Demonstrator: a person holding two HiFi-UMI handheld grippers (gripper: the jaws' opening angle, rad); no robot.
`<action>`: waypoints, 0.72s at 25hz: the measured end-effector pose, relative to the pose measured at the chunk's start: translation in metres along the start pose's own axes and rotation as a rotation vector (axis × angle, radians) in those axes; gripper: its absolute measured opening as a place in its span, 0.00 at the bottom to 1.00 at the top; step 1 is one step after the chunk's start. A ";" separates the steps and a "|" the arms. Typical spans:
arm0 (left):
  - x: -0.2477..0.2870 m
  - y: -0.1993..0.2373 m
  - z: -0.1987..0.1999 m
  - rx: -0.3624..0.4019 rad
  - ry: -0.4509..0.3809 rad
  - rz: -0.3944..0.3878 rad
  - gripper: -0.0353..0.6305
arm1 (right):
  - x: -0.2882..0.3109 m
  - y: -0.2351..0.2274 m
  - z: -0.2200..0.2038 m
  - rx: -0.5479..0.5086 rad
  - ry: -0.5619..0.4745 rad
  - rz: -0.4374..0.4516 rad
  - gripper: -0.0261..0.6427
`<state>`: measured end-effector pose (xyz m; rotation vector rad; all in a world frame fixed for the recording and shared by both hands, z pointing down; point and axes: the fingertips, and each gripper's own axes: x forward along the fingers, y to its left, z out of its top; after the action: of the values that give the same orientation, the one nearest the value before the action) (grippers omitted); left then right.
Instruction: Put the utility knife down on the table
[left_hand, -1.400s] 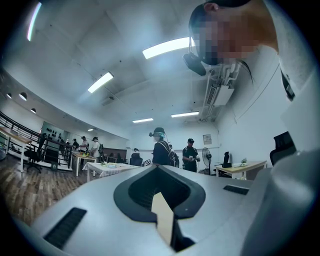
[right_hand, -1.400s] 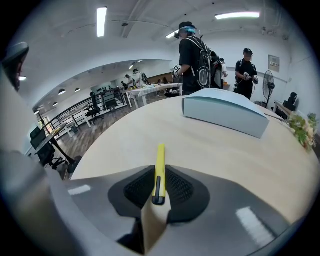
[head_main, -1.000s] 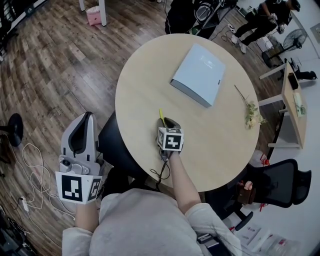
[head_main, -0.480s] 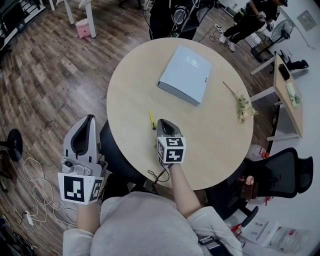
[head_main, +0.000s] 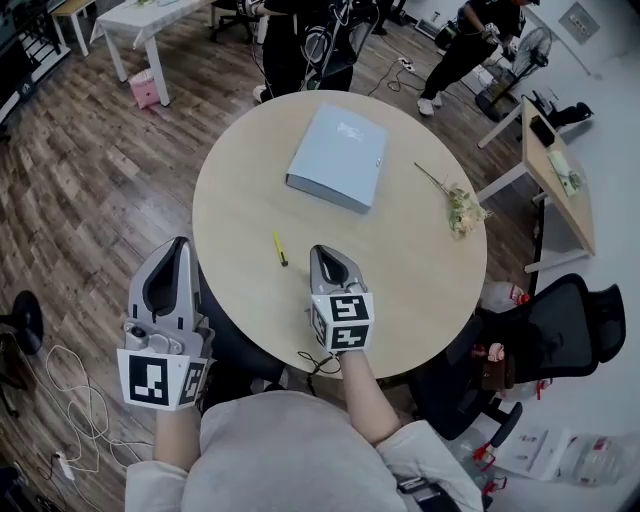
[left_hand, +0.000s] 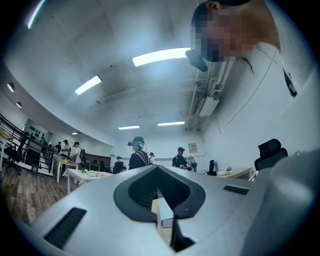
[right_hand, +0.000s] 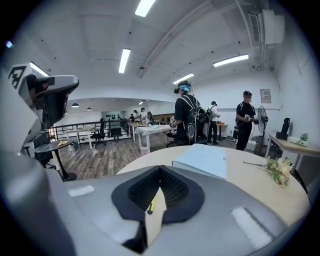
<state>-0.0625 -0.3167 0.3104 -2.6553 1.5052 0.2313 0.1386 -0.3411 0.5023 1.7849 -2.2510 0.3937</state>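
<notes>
The utility knife (head_main: 279, 248) is down on the surface (head_main: 420, 270), and both my claws are clenched on nothing

From the head view I see the yellow knife lying flat on the round wooden top, towards its left side and touching neither claw; my right claw (head_main: 321, 252) sits just to the right of it with its jaws pressed together and empty, and in the right claw's own view the knife shows on the surface through the gap behind the closed tips. My left claw (head_main: 180, 245) is off the surface, beside its left edge and over the wooden floor (head_main: 90, 180), its jaws also closed on nothing. A pale blue binder (head_main: 336, 158) lies flat at the far side, and a sprig of flowers (head_main: 455, 205) rests near the right edge, well apart from the knife
</notes>
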 end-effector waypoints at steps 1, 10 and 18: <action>0.000 -0.004 0.002 0.000 -0.005 -0.006 0.07 | -0.006 -0.002 0.006 -0.002 -0.018 -0.004 0.06; -0.001 -0.032 0.019 0.005 -0.043 -0.049 0.07 | -0.057 -0.009 0.053 -0.008 -0.150 -0.025 0.06; -0.015 -0.049 0.036 0.017 -0.075 -0.075 0.07 | -0.102 -0.004 0.089 -0.021 -0.263 -0.040 0.06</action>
<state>-0.0313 -0.2738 0.2768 -2.6518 1.3770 0.3078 0.1636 -0.2804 0.3836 1.9675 -2.3740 0.1338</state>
